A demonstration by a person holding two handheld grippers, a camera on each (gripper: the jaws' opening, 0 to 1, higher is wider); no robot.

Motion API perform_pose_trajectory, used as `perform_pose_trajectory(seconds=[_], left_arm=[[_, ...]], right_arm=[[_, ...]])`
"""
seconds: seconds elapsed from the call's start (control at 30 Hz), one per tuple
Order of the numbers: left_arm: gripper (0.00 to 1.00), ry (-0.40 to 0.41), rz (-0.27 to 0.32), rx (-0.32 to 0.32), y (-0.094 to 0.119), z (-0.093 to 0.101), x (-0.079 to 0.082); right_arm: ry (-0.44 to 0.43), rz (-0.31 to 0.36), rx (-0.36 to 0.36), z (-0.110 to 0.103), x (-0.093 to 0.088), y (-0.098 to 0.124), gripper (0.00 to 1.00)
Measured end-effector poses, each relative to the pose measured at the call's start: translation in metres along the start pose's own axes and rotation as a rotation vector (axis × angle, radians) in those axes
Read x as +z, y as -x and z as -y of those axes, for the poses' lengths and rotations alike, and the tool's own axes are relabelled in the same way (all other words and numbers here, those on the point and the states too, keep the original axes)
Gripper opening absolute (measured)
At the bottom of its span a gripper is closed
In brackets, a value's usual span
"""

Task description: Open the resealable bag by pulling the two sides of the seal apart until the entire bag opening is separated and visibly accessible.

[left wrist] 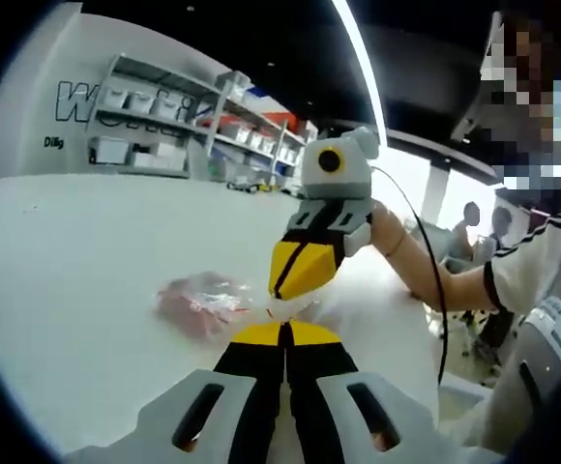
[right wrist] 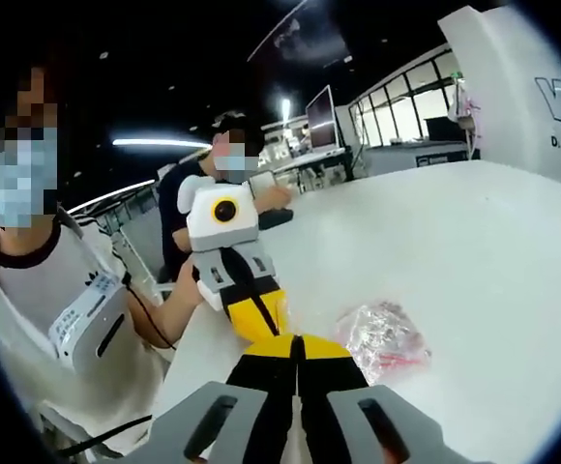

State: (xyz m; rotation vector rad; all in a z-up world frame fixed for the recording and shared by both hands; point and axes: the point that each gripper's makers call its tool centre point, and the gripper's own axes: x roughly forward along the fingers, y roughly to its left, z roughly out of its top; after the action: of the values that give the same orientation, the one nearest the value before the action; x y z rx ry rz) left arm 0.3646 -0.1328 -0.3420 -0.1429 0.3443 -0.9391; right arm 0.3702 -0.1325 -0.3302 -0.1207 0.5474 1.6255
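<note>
**White table in a dark-ceilinged workshop**

A broad white table (left wrist: pixel 77 290) fills the near ground. Beyond it on the far left stand shelves (left wrist: pixel 179 121) loaded with boxes, against a white wall (left wrist: pixel 63 87) with dark lettering. A long strip light (left wrist: pixel 363 58) crosses the black ceiling. Elsewhere, windows (right wrist: pixel 397 92) and a monitor (right wrist: pixel 321 116) stand behind far desks.

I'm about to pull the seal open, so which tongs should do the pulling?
Probably right. The right tongs reach the bag from above, free to lift away; the left tongs lie low over the table, better for anchoring.
</note>
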Motion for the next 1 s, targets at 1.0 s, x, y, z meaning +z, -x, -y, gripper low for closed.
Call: perform_pose_trajectory(seconds=[1.0], left_arm=[[0.01, -0.084, -0.058, 0.091, 0.005, -0.010, 0.002]], right_arm=[[0.070, 0.009, -0.106, 0.011, 0.011, 0.003, 0.00]])
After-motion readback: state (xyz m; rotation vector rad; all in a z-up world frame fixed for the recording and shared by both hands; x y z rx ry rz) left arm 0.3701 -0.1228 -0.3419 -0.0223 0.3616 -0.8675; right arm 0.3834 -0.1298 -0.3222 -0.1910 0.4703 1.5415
